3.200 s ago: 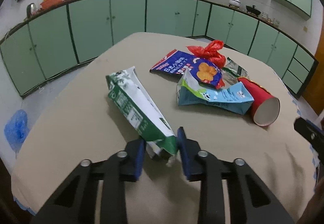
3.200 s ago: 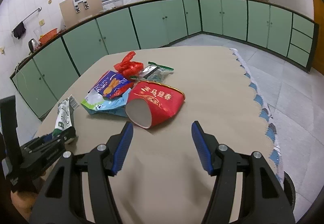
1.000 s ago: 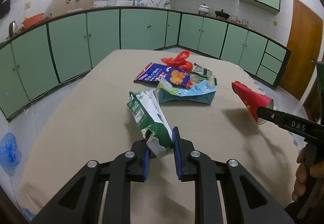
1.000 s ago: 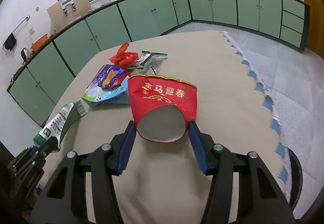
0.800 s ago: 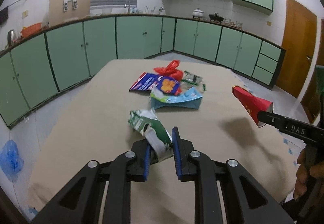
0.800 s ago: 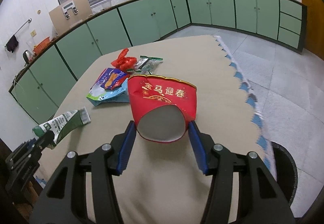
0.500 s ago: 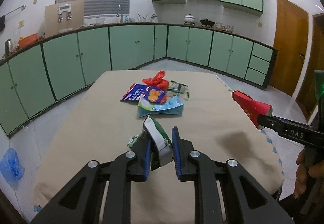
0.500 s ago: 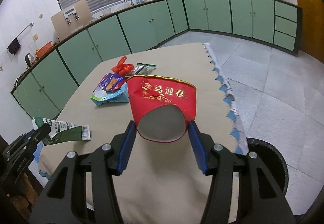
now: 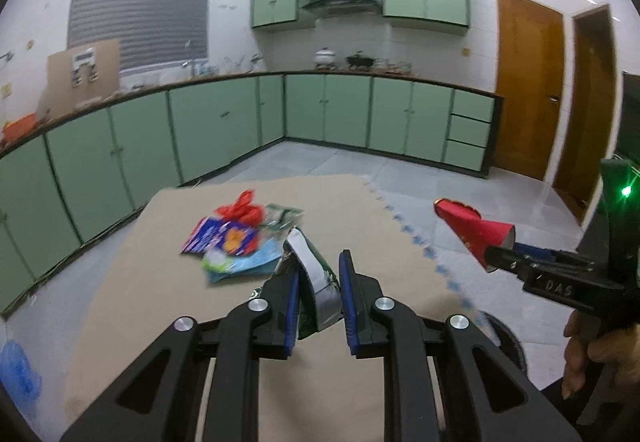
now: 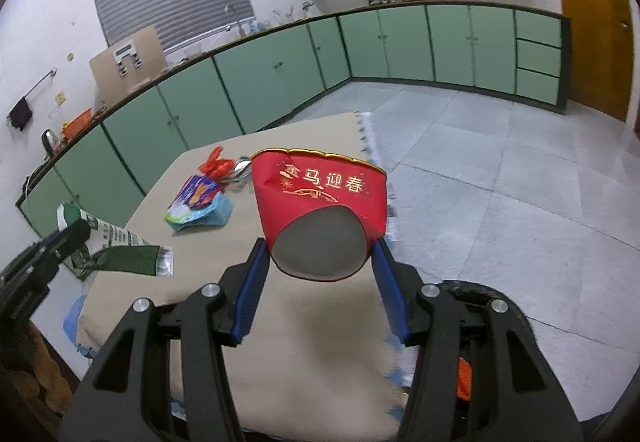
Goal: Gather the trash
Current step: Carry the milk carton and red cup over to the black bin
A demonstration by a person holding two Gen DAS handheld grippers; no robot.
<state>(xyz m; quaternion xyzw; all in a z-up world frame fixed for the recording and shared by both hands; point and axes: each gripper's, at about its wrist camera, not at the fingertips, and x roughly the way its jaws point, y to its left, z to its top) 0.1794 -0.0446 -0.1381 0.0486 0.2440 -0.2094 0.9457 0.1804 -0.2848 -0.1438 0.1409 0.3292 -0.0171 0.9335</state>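
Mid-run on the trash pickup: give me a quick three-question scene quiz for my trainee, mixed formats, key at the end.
1. True or false: the left gripper has its jaws closed on the green-and-white carton.
2. What does the right gripper hold? A) blue snack bag B) red paper cup C) nothing
3. Fill in: the remaining wrappers lie in a pile on the ____.

Key:
1. True.
2. B; the cup's open end faces the camera.
3. Table.
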